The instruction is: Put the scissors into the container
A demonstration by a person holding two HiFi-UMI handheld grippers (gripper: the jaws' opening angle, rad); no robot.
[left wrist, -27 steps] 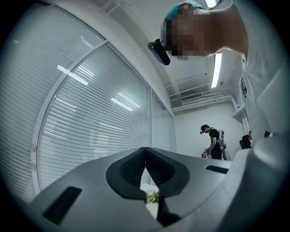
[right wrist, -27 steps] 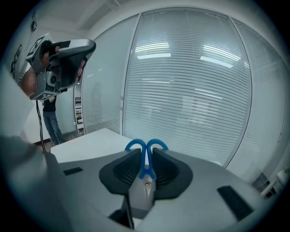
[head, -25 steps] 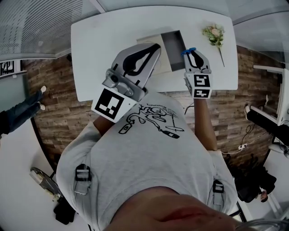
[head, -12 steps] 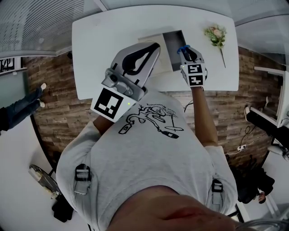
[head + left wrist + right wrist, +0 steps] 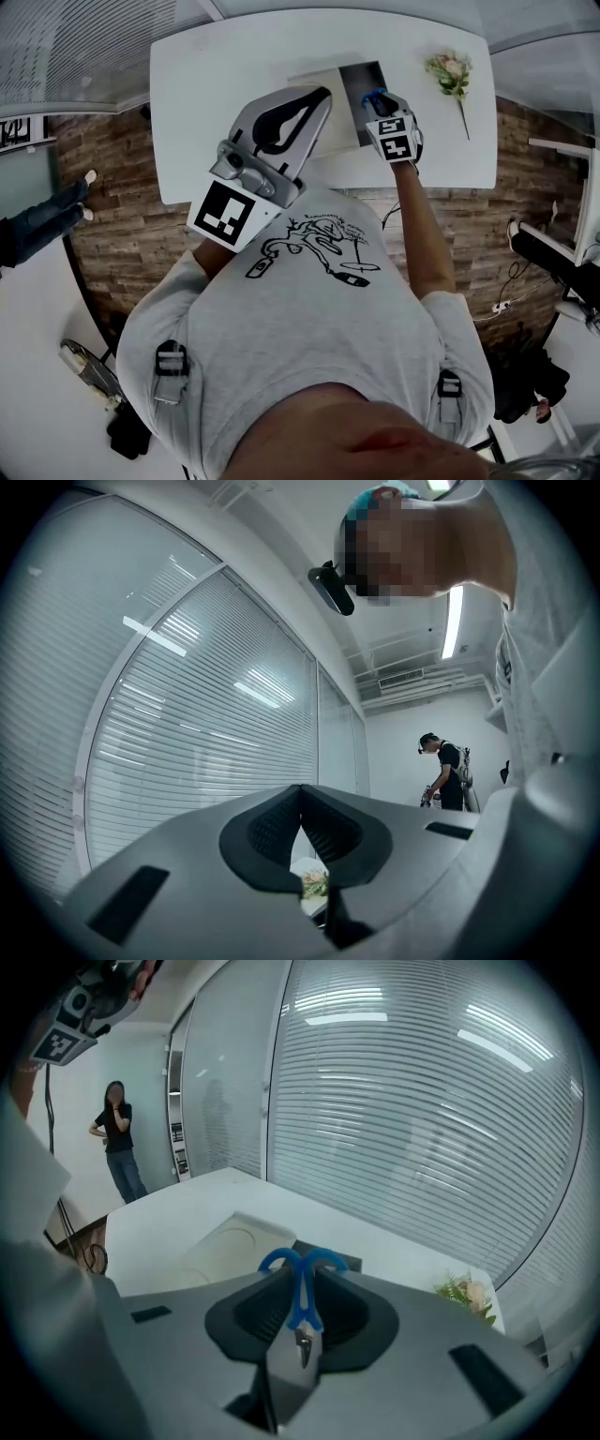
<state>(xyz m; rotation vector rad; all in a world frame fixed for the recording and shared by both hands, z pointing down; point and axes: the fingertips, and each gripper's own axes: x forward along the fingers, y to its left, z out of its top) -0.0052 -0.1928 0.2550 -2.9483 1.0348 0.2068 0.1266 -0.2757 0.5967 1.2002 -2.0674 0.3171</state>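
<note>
Blue-handled scissors (image 5: 302, 1288) stand between the jaws of my right gripper (image 5: 302, 1309), which is shut on them; the blue loops (image 5: 378, 97) point away from me and the blades point back. In the head view that gripper (image 5: 388, 112) hovers over the near right edge of the container (image 5: 361, 84), a dark open box beside a cream tray (image 5: 323, 117) on the white table (image 5: 225, 84). My left gripper (image 5: 302, 111) is raised in front of my chest with its jaws shut and nothing in them. The left gripper view looks up at window blinds.
A small flower sprig (image 5: 450, 75) lies at the table's right end. Wood-look floor surrounds the table. A person (image 5: 450, 771) stands far off in the room, another person (image 5: 117, 1138) stands by the wall, and someone's legs (image 5: 37, 230) show at the left.
My right gripper has carried the scissors forward and slightly left, from the table's near edge to over the container's near right edge. The left gripper has not moved.
</note>
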